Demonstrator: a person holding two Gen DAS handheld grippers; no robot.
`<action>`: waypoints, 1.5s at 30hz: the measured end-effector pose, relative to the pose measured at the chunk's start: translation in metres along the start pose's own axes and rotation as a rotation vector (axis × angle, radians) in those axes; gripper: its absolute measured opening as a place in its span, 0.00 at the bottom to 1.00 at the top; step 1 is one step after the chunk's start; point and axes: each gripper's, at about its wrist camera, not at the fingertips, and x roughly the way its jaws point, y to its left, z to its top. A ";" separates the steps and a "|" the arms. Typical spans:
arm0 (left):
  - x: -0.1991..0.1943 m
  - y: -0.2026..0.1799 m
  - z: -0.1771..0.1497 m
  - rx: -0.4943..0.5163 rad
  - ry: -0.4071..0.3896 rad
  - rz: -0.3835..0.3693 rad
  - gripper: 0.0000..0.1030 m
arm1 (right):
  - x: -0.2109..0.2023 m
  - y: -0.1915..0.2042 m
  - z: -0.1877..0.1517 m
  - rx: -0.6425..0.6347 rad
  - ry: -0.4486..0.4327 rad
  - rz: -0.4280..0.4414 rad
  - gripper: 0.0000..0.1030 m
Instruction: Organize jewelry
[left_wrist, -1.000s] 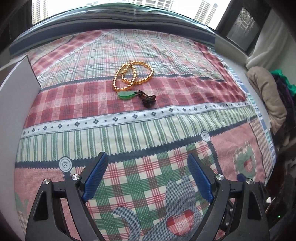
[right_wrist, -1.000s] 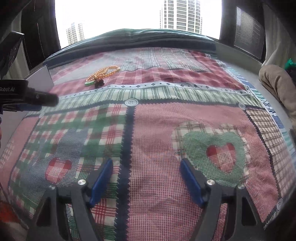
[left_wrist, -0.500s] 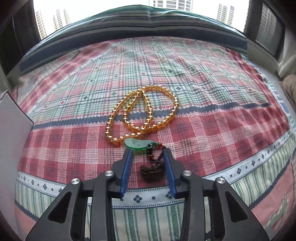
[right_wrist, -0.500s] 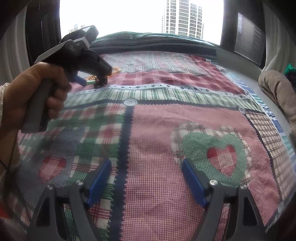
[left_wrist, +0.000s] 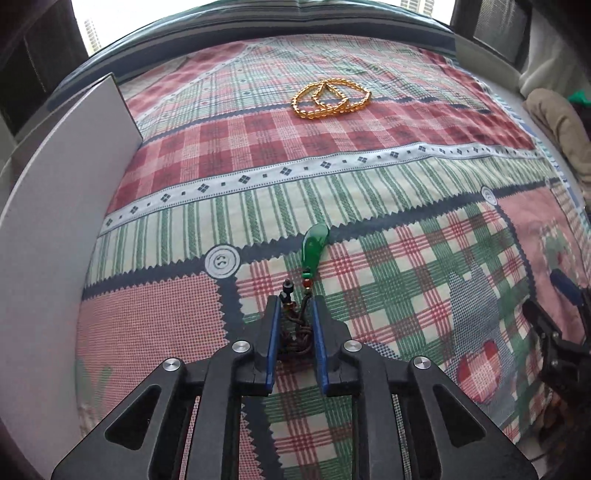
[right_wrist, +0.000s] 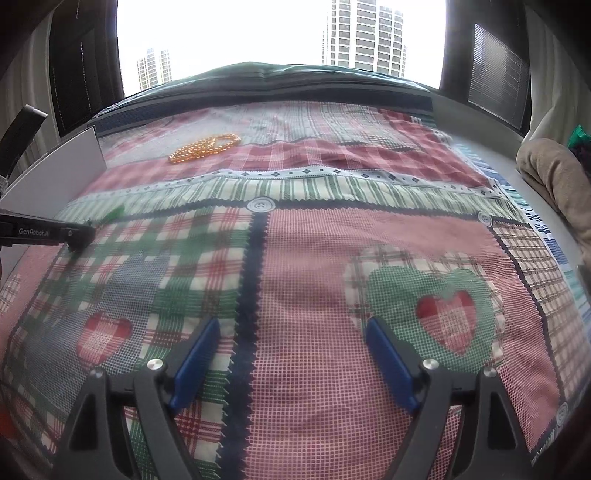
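Overexposed window (right_wrist: 280, 44) backlight, soft shadows, fisheye-bent dark corners, slight blur.

White lettering reading "GenRobot.AI" runs along the black side of the left gripper (right_wrist: 79, 236), seen at the left edge of the right wrist view. No other readable text appears.

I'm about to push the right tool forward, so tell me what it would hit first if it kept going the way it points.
Nothing lies between the open right tool fingers. Going straight on, it would probably meet bare quilt first; the amber bead strand lies far off to the left. Depth is uncertain.
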 end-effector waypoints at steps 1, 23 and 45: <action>-0.001 0.001 -0.004 0.001 -0.012 0.002 0.63 | 0.000 0.000 0.000 0.000 0.000 -0.001 0.81; 0.010 0.011 -0.013 -0.011 -0.123 -0.005 0.99 | 0.002 0.015 0.045 -0.064 0.225 0.134 0.81; 0.004 0.011 -0.018 -0.017 -0.137 -0.002 0.99 | 0.196 0.122 0.270 -0.024 0.316 0.194 0.50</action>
